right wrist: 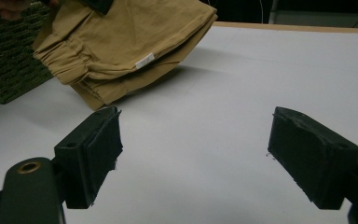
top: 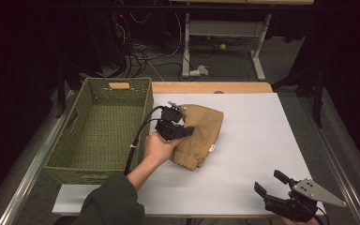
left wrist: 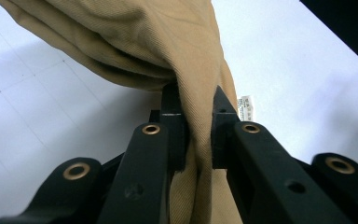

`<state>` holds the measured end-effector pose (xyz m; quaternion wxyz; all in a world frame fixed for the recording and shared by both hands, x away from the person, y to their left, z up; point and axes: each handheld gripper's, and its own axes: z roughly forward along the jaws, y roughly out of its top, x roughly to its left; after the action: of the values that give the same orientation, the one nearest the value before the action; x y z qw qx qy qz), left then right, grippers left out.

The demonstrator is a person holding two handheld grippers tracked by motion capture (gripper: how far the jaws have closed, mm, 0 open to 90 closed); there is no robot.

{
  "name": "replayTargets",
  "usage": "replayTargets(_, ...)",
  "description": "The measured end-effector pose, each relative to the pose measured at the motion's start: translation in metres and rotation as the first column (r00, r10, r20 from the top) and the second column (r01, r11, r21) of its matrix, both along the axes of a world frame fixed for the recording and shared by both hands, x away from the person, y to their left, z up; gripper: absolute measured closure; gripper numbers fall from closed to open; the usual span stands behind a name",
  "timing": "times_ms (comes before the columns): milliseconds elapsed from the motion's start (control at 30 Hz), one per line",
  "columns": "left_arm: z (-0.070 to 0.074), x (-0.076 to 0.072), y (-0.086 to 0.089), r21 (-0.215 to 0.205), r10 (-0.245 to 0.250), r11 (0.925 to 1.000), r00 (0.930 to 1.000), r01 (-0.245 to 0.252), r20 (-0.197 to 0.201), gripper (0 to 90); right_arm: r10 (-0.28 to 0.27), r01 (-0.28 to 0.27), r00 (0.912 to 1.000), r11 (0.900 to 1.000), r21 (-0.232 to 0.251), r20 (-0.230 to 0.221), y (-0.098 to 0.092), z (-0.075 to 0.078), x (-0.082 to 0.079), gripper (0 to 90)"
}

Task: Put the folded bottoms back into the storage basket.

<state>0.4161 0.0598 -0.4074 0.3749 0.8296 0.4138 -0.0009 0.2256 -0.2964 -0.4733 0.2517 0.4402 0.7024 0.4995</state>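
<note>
A folded tan garment (top: 199, 133) with an elastic waistband and a small white label lies on the white table mat (top: 253, 154), just right of the basket. My left gripper (top: 187, 130) is shut on a fold of the tan garment (left wrist: 200, 84), which hangs between its black jaws. In the right gripper view the garment (right wrist: 130, 46) lies at the far left, partly lifted. My right gripper (top: 271, 183) rests at the table's near right corner, open, with nothing between its pads (right wrist: 98, 149).
A green woven basket (top: 98, 129) stands empty at the left of the table, its corner (right wrist: 4, 56) beside the garment. A wooden table edge (top: 211, 87) runs along the back. Cables and a desk frame stand on the floor beyond.
</note>
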Motion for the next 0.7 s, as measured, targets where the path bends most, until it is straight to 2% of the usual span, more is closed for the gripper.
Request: replayTargets(700, 0.019, -0.014, 0.023, -0.039, 0.001, 0.9992, 0.9997, 0.0, 0.023, 79.1, -0.002, 0.002, 1.0, 1.0, -0.001, 0.005, 0.0, 0.0, 0.0, 18.5)
